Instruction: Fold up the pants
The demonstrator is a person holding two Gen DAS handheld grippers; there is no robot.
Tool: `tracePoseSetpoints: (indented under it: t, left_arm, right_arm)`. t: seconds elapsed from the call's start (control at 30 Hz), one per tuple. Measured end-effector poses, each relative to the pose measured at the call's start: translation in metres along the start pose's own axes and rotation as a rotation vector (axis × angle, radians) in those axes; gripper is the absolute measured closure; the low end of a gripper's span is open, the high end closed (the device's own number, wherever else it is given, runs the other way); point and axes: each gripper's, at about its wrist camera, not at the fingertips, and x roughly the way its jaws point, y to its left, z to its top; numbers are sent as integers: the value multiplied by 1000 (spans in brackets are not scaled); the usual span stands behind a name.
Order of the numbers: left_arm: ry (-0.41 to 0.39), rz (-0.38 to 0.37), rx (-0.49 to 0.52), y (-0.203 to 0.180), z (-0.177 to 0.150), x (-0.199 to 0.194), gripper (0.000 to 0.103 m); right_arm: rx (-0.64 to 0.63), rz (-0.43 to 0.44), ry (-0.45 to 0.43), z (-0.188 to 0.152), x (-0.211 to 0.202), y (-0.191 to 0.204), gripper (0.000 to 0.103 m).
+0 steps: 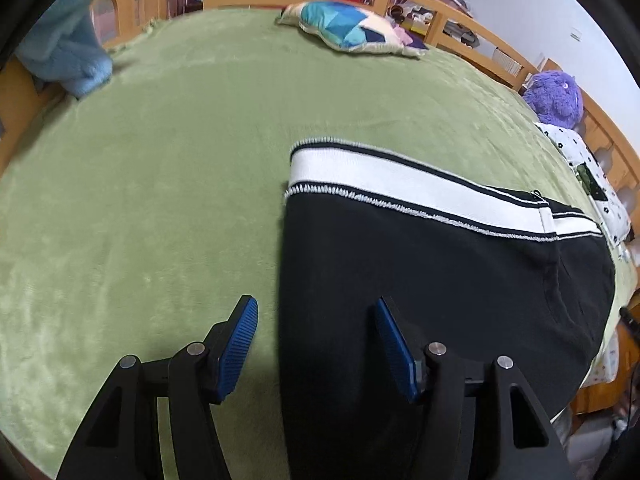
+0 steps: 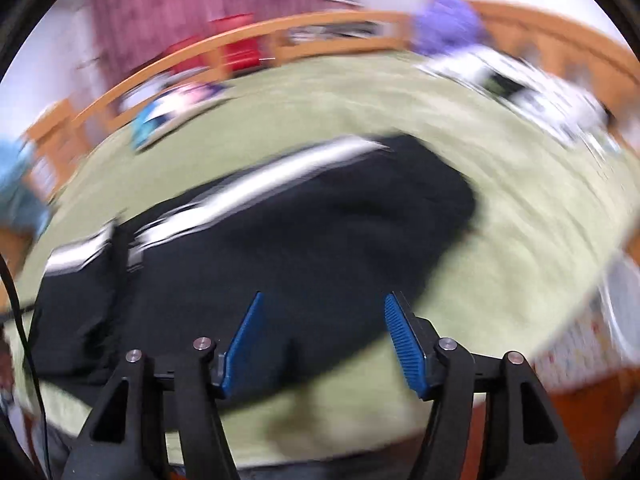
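Observation:
Black pants (image 1: 440, 280) with a white striped waistband (image 1: 400, 186) lie folded on the green blanket (image 1: 160, 184). My left gripper (image 1: 316, 312) is open and empty, hovering over the pants' left edge; its blue pads (image 1: 236, 352) straddle that edge. In the blurred right wrist view the pants (image 2: 300, 240) lie ahead, waistband (image 2: 260, 184) at the far side. My right gripper (image 2: 324, 308) is open and empty above the pants' near edge.
A patchwork pillow (image 1: 352, 28) lies at the far side, a light blue blanket (image 1: 68, 52) at far left, a purple plush toy (image 1: 556, 96) and a white patterned pillow (image 1: 592, 176) at right. A wooden bed rail (image 1: 472, 28) rings the bed.

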Motion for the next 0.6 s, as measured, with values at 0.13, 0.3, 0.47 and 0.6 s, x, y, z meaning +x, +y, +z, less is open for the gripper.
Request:
tracePoseSetpoints:
  t: [0.13, 0.3, 0.47, 0.6]
  left_arm:
    - [18, -17, 16, -1, 5, 13, 44]
    - [42, -41, 49, -3, 12, 31, 42]
    - [55, -116, 38, 3, 25, 43, 41]
    - [66, -166, 28, 5, 35, 54, 42]
  right_arm:
    - [158, 20, 22, 2, 21, -45, 41]
    - [216, 97, 30, 12, 67, -61, 39]
    - [309, 183, 17, 29, 110, -82, 34]
    - [350, 211, 23, 43, 127, -83, 32]
